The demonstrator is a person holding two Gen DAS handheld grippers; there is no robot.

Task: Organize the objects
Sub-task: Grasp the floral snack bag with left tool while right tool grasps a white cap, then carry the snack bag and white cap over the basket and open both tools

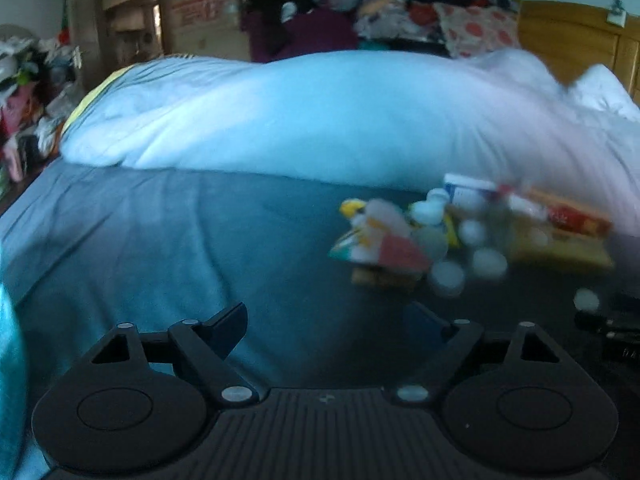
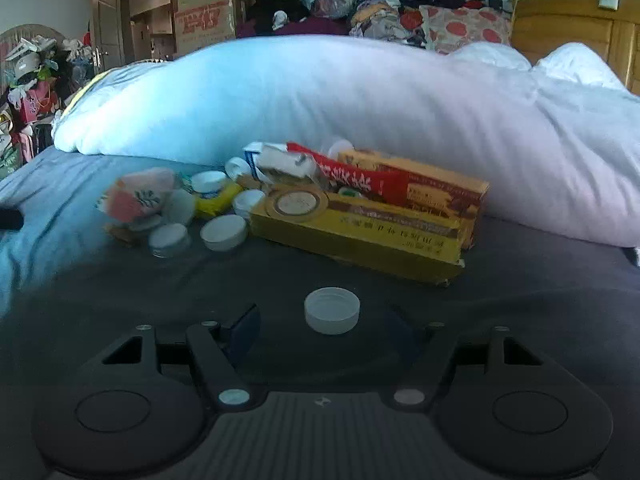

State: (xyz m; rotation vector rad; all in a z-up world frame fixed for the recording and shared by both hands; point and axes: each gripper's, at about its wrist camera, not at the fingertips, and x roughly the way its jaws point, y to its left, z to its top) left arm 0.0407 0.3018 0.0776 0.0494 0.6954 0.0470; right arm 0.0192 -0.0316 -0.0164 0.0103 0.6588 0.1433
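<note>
White bottle cap (image 2: 332,310) lying between spread fingers of right gripper (image 2: 322,330), on blue bedsheet (image 2: 120,280); yellow box (image 2: 356,232) and scattered caps (image 2: 223,232) beyond. Left gripper (image 1: 332,320) agape, empty.

Printed characters run along the yellow box (image 2: 360,236), white characters on the red packet (image 2: 360,182), and red lettering marks the cardboard carton (image 2: 204,20) at the back — all too blurred to read

Blue bed (image 2: 100,280), white duvet (image 2: 320,100)
</note>
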